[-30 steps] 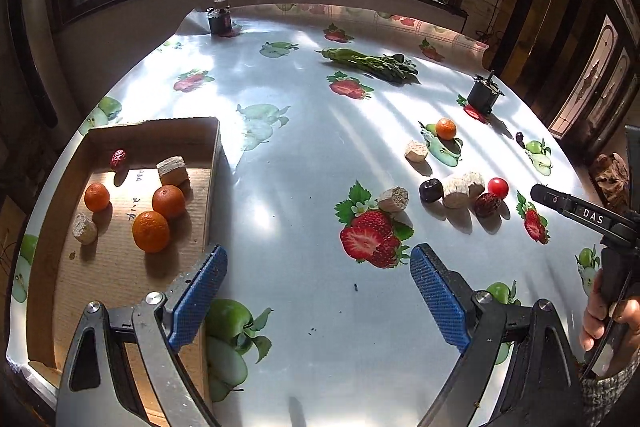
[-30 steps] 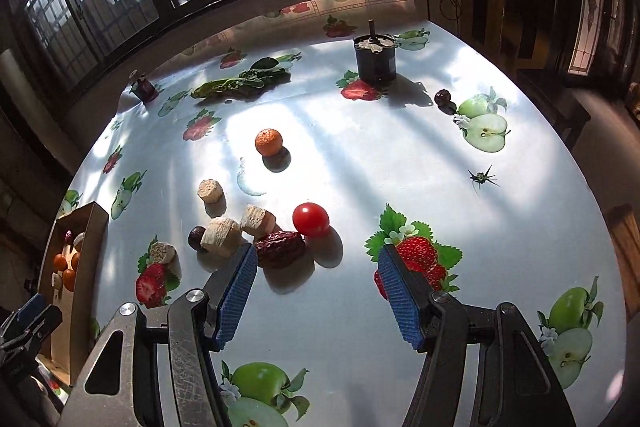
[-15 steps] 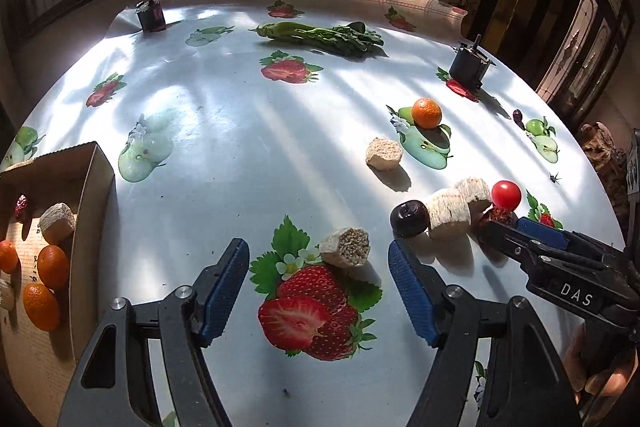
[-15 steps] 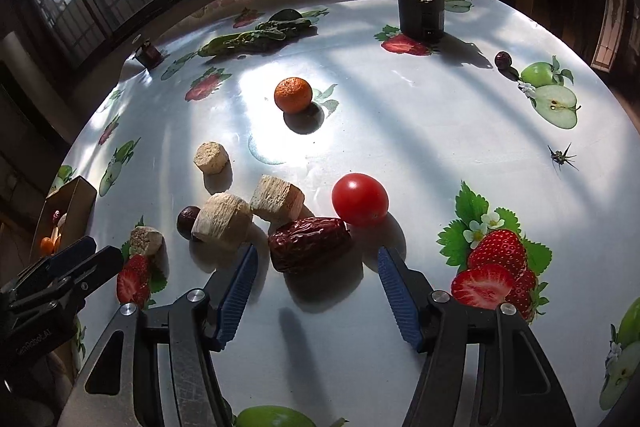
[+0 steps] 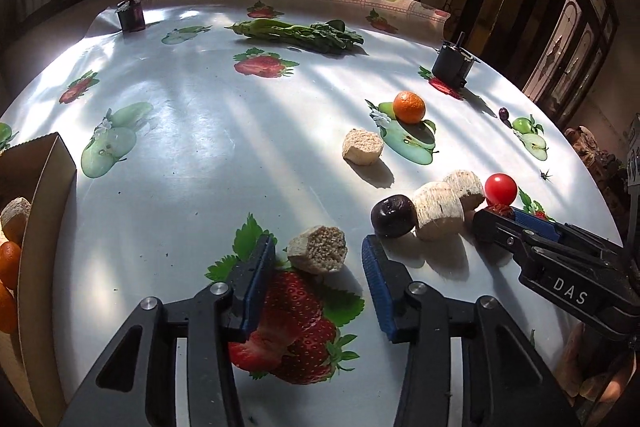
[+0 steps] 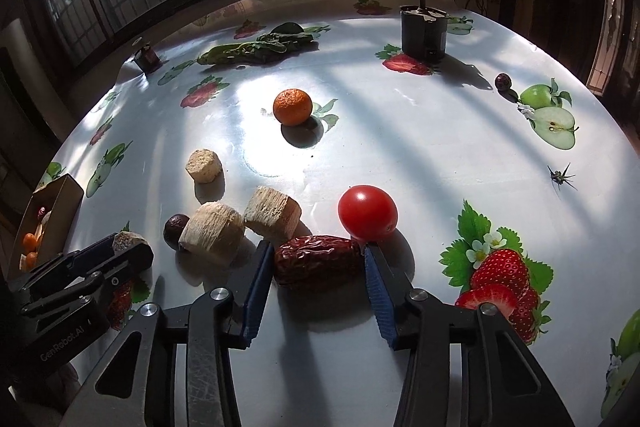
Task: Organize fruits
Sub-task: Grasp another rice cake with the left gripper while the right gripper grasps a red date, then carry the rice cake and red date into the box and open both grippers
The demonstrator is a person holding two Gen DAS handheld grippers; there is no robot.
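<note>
The left tool point(image 5: 318, 269) stands open, its ribbed blue pads either side of a pale, rough-cut cylindrical chunk point(image 5: 318, 254) lying on the glossy fruit-print counter point(image 5: 192, 131), no contact visible. The right tool point(image 6: 316, 279) is also open, pads flanking a wrinkled dark-red date point(image 6: 318, 261); a smooth cherry tomato point(image 6: 367, 212) sits just beyond its right pad.

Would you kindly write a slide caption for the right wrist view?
Right tool open astride a red date, beside a cherry tomato on the fruit-print tablecloth.
</note>
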